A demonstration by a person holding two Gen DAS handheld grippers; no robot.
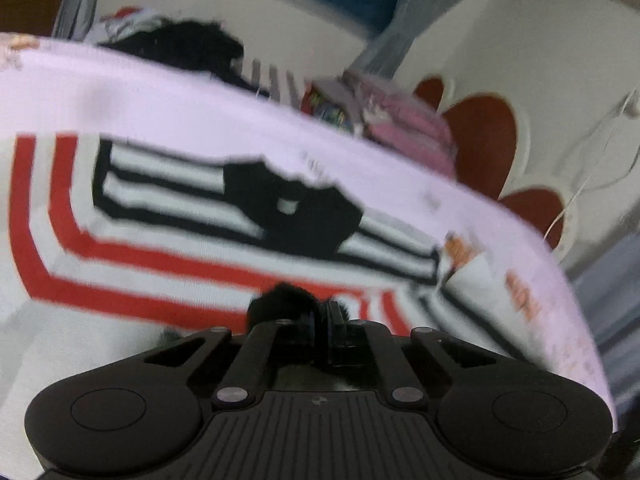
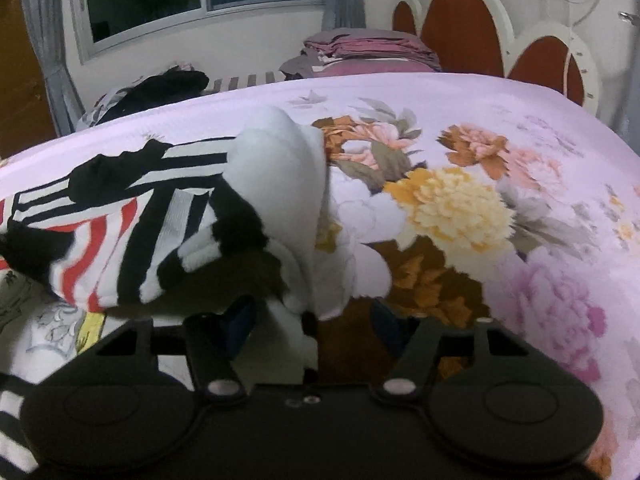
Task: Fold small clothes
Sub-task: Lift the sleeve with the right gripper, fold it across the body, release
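My right hand-held gripper (image 2: pixel 312 320) hangs half-open around a lifted fold of the striped garment (image 2: pixel 160 216) over the floral bed (image 2: pixel 500 160).

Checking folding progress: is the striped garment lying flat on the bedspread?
No, the striped garment is bunched and lifted off the floral bedspread.

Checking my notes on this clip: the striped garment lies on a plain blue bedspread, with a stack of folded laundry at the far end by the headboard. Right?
Not quite. The bedspread is not plain blue: it is pale lilac with large printed flowers, as the right wrist view shows. The rest holds: the striped garment lies on it, and the stack of folded laundry sits at the far end by the headboard.
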